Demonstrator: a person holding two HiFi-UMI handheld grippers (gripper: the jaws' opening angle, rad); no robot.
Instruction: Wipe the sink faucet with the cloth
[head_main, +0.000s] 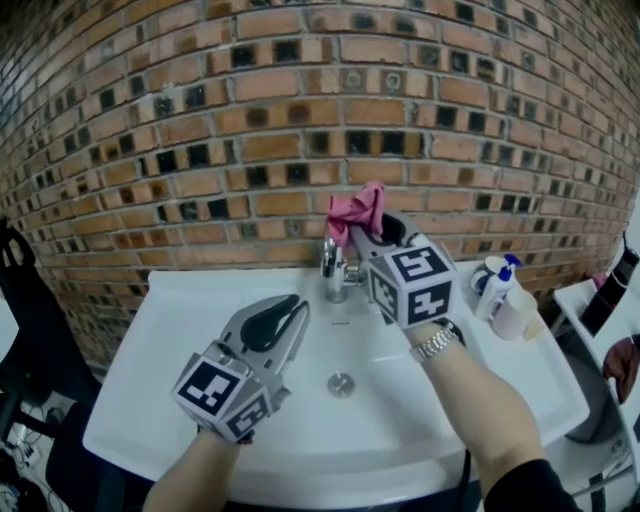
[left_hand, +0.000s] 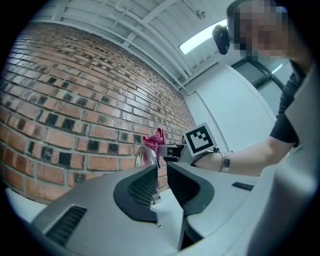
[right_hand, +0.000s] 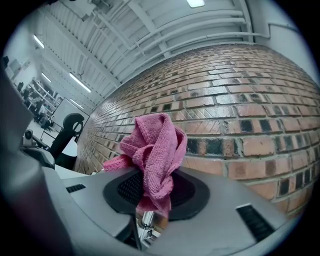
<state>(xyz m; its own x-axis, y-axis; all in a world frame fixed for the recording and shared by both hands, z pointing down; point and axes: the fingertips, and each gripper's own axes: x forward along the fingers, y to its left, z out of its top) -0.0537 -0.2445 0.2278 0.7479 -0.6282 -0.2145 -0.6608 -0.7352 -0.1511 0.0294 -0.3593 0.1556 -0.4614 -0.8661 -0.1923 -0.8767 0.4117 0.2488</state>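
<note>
Cloth held at the top of the faucet, wipe in hand

Our right gripper (head_main: 383, 236) is clamped on the pink cloth (head_main: 356, 210), which sits just above and behind the faucet (head_main: 335, 270), apparently clear of the chrome. The bunch stands upright out of the jaws, with its long axis vertical and its loose folds towards the brick wall (head_main: 200, 150) behind the faucet. The faucet also rises upright from the sink (head_main: 180, 330); we cannot tell which way its spout points. We judge that a good wipe means lowering the folds onto the faucet's crown, keeping the grip firm and dragging down its length. Our left gripper (head_main: 290, 312) waits in front and left of the faucet, its jaws a narrow gap apart and holding nothing.
</note>
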